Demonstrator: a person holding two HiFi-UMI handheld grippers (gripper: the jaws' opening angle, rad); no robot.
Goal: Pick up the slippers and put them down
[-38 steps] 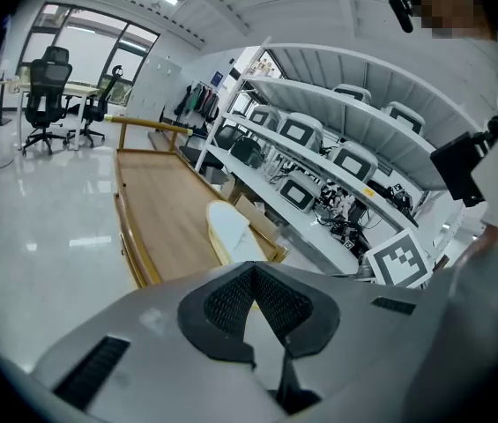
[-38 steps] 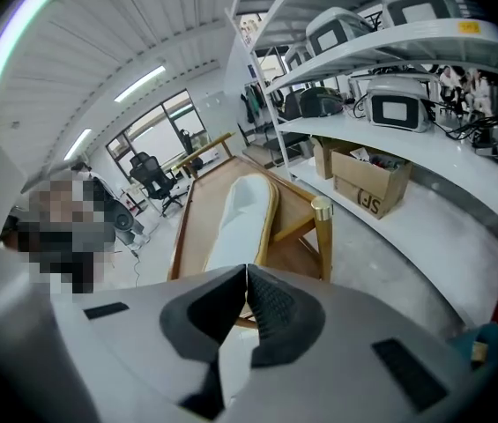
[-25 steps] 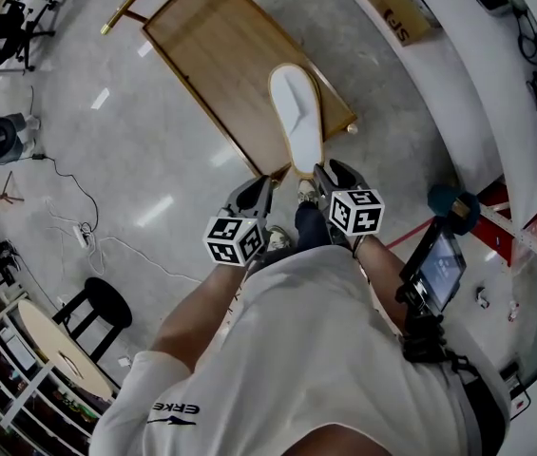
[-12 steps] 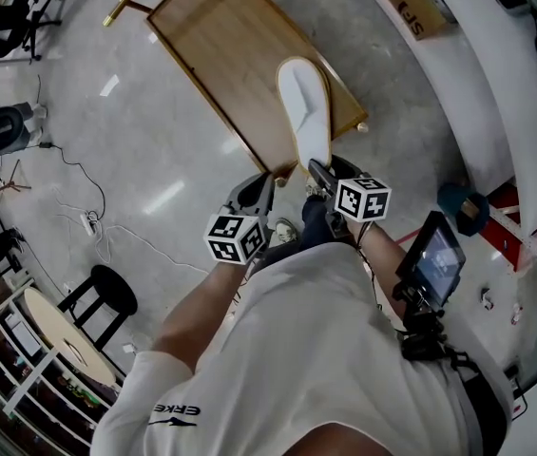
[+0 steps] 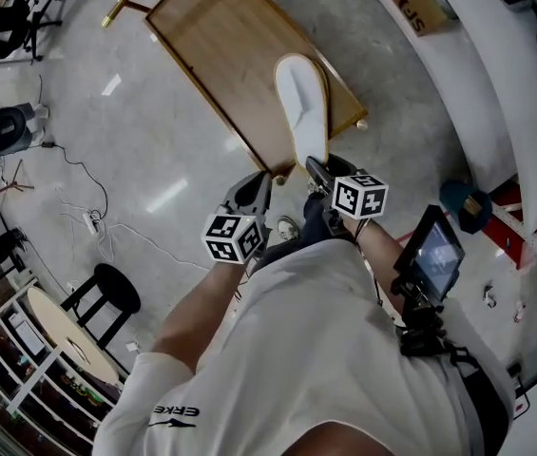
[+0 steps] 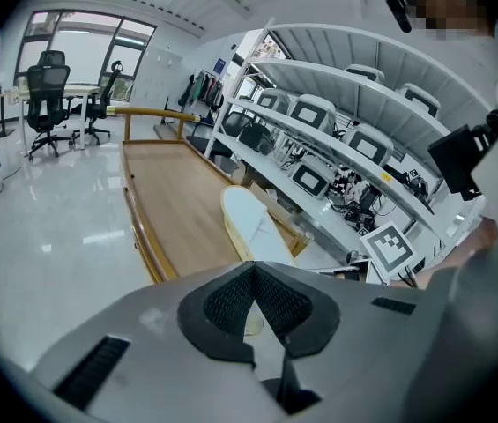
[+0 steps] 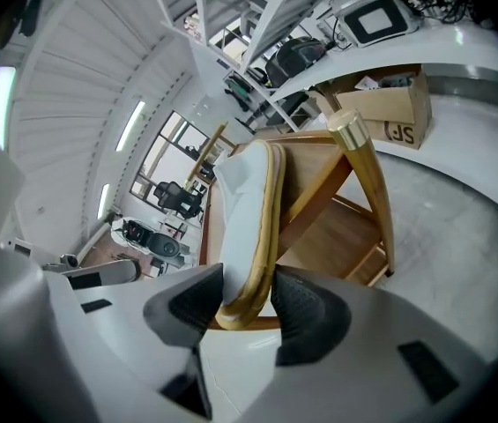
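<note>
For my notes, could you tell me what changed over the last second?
The right gripper edged forward to the slipper and its jaws have just been closing on the heel. The left gripper, shut, and the slipper on the table stayed put.

Both forearms are held out toward 12 o'clock. Left gripper (image 6: 253, 270), at 8 o'clock of the right one: jaws are pressed together, nothing is held. Right gripper (image 7: 247, 300): jaws have just been closing; pads are set against the slipper (image 7: 241, 203) heel.
</note>
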